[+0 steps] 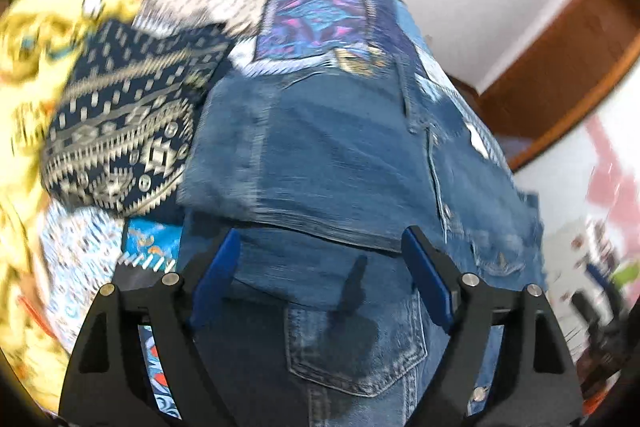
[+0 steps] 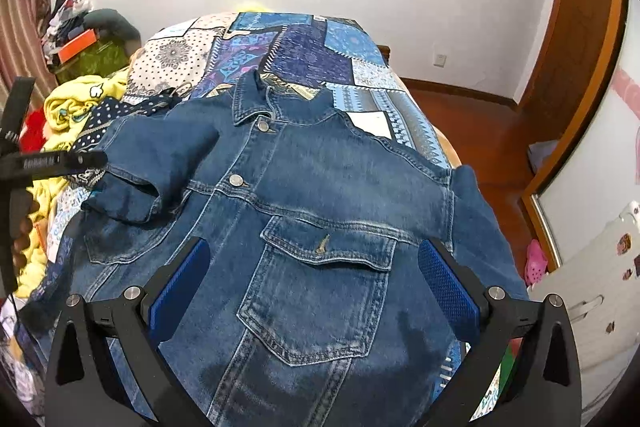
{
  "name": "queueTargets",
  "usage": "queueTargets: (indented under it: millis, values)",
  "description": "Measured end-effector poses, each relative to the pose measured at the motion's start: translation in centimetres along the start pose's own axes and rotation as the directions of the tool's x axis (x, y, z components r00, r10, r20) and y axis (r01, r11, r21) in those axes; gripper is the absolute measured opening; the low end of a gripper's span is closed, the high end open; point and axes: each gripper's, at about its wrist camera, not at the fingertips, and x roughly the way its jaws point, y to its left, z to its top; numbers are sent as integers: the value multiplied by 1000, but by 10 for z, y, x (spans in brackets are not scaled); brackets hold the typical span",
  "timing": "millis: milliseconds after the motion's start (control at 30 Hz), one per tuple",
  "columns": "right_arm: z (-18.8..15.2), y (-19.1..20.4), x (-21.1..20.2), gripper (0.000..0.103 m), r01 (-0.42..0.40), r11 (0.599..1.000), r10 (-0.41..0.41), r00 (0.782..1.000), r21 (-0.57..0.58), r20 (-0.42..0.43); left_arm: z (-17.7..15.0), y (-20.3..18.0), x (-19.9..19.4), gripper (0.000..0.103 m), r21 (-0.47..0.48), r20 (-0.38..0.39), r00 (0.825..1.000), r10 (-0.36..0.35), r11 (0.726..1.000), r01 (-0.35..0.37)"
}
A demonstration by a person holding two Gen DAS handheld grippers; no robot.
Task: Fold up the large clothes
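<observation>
Denim jacket (image 2: 320,195) spread across the frame centre on the bed (image 2: 360,67). Left gripper (image 1: 320,267) and right gripper (image 2: 316,275) both released, hovering above it. Risk: the folded-in sleeve (image 2: 160,163) may slip outward if denim is tugged.

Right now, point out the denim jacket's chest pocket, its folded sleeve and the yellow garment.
Chest pocket (image 2: 320,247): right wrist view, on the flap.
Folded sleeve (image 2: 160,163): right wrist view, mid-sleeve, lying across the jacket front.
Yellow garment (image 2: 68,107): right wrist view, on the crumpled heap.
</observation>
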Motion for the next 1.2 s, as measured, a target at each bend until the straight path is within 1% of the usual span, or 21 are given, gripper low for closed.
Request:
queueTargets:
  millis: [100, 200, 300, 333, 367, 433, 500, 533, 567, 633, 700, 767, 867, 933, 967, 1033, 1133, 1200]
  values:
    - [-2, 6, -1, 103, 22, 999, -21, 1000, -43, 18, 5, 27, 11, 82, -111, -25, 998, -52, 993, 49]
    - [-5, 11, 1, 103, 30, 997, -29, 999, -68, 17, 9, 45, 21, 82, -195, -25, 997, -76, 978, 70]
    - [-8, 13, 6, 103, 25, 997, -25, 1000, -78, 0, 17, 57, 30, 81, -247, -12, 996, -83, 966, 77]
    - [-9, 13, 8, 103, 24, 997, -25, 1000, -80, -5, 18, 58, 32, 76, -250, -9, 997, -82, 965, 77]
    - [-10, 14, 10, 103, 24, 996, -26, 1000, -81, -13, 22, 58, 35, 68, -244, -15, 997, -79, 967, 73]
    - [-12, 13, 12, 103, 31, 997, -33, 999, -75, -26, 30, 53, 40, 59, -208, -16, 998, -65, 976, 60]
    - [-14, 9, 14, 103, 39, 998, -42, 998, -58, -44, 36, 46, 39, 46, -161, -6, 1000, -13, 987, 12]
    - [-14, 5, 15, 103, 39, 998, -41, 998, -46, -49, 40, 40, 38, 25, -118, 5, 1000, 29, 993, -28]
    - [-16, 3, 14, 103, 40, 998, -42, 998, -38, -50, 43, 33, 36, 23, -70, 14, 998, 63, 996, -62]
    - [-17, -4, 11, 103, 50, 998, -51, 998, -24, -47, 48, 13, 28, 21, 11, 54, 990, 131, 991, -132]
    - [-18, -12, 9, 103, 68, 998, -68, 997, -12, -41, 50, -13, 15, 20, 93, 109, 981, 163, 981, -173]
    - [-17, -22, 7, 103, 78, 997, -77, 996, 9, -41, 51, -39, 3, 19, 158, 162, 972, 171, 968, -196]
    - [-15, -34, 2, 103, 72, 996, -70, 997, 46, -37, 53, -80, -15, 18, 236, 234, 963, 134, 953, -190]
    - [-14, -42, -3, 103, 63, 995, -62, 998, 71, -23, 53, -117, -28, 17, 286, 277, 956, 95, 942, -177]
    - [-14, -45, -7, 103, 57, 995, -56, 998, 83, -13, 52, -129, -32, 12, 302, 286, 955, 73, 939, -162]
    - [-13, -50, -12, 103, 50, 994, -50, 999, 97, 2, 50, -163, -37, 11, 344, 293, 956, 11, 932, -116]
    - [-12, -56, -20, 103, 57, 994, -59, 998, 98, 16, 43, -214, -33, 8, 420, 271, 959, -86, 907, -37]
    - [-13, -61, -25, 103, 74, 993, -77, 997, 93, 26, 36, -242, -24, 7, 458, 245, 962, -119, 889, -7]
